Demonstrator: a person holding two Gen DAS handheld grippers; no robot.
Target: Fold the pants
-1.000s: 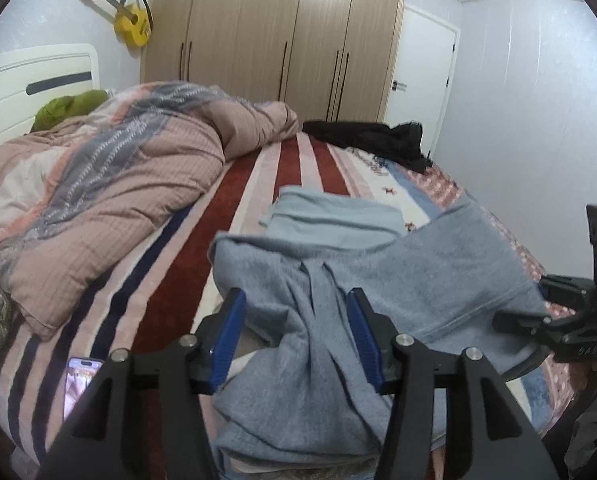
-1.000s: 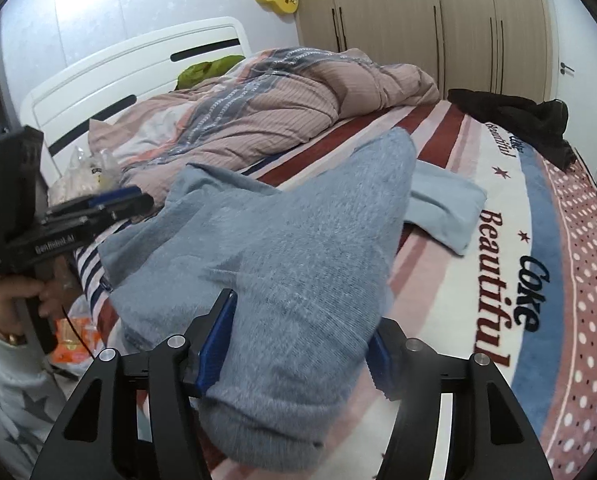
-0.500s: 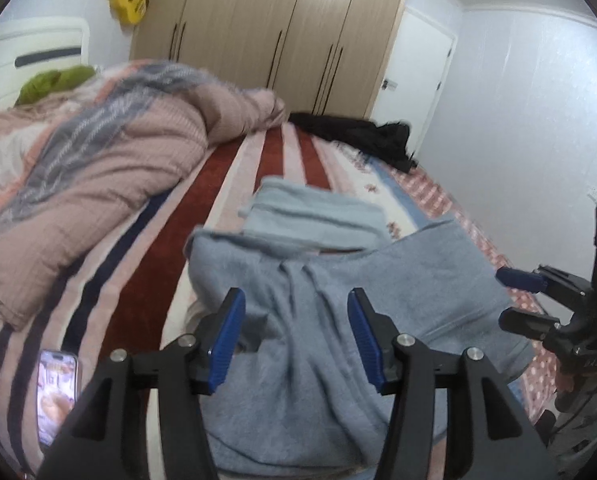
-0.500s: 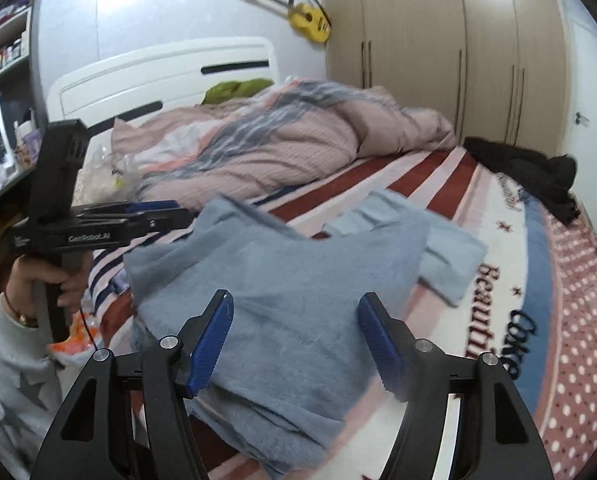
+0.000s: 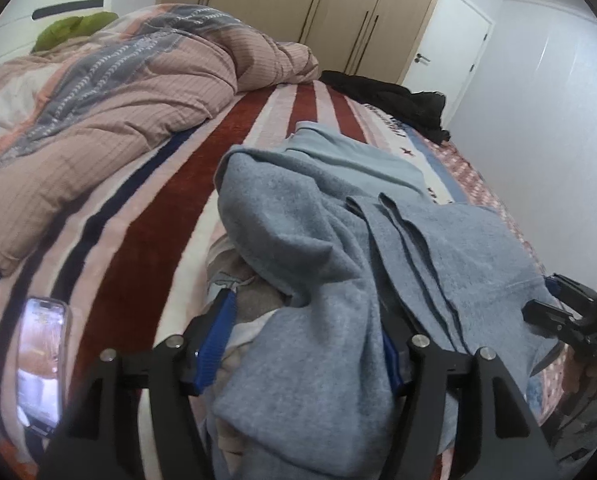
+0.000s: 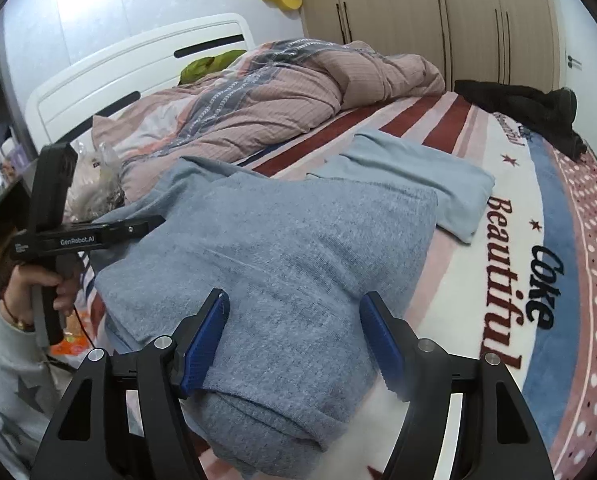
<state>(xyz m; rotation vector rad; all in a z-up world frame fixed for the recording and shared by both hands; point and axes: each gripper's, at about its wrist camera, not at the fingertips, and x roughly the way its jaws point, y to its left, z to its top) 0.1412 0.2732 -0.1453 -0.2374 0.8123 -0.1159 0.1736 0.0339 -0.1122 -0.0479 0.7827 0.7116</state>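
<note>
The left hand-held gripper [image 5: 298,340] has dropped low over the near edge of the bed since a second ago, and its blue-padded jaws now stand spread wide with a bunched fold of the grey-blue fleece pants [image 5: 330,280] draped between and over them; the right pad is mostly buried under cloth, so the jaws are released rather than pinching anything. The right hand-held gripper [image 6: 294,336] has likewise come down from its raised position half a second back, and its jaws are parted too, straddling the near end of the same pants, where the cloth lies doubled into a thick rounded roll. A second ago that cloth rose in a lifted hump in the right wrist view; now it lies flatter and broader, so I judge that a fold has just been laid down and let go. The left side is not neat: several narrow pleats and a loose lump remain near the left gripper, so smoothing or another fold seems due. The pants rest on the striped red, white and navy bedspread [image 5: 146,216], their far edge overlapping a pale blue folded garment [image 6: 426,176]. Farther out lie a rumpled pink and grey quilt [image 5: 110,104], a black garment [image 6: 526,108] near the wardrobe, and a smartphone with a lit screen [image 5: 40,360] at the bed's near left edge.
</note>
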